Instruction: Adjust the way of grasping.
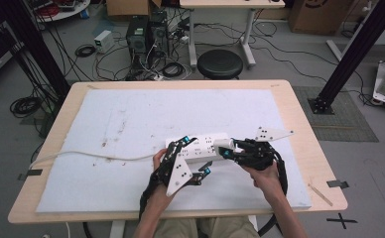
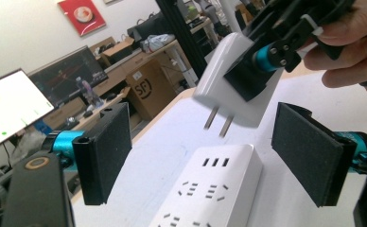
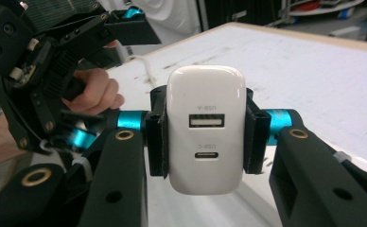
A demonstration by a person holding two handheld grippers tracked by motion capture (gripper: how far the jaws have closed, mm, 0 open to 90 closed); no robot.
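Observation:
A white power strip (image 1: 200, 146) lies on the white mat, its cord running off to the left. My left gripper (image 1: 196, 155) stands open, its two black pads wide apart on either side of the strip's end (image 2: 210, 189) without touching it. My right gripper (image 1: 228, 147) is shut on a white USB charger (image 3: 205, 127), pads pressing its two sides. In the left gripper view the charger (image 2: 229, 71) hangs tilted just above the strip, its two prongs (image 2: 219, 123) bare and clear of the sockets. The left gripper's body (image 3: 54, 56) sits close beside the charger.
The white mat (image 1: 131, 119) covers most of the wooden table (image 1: 304, 129). The strip's cord (image 1: 81, 154) trails over the left edge. A black stool (image 1: 220, 63), computer cases and loose cables stand on the floor behind the table.

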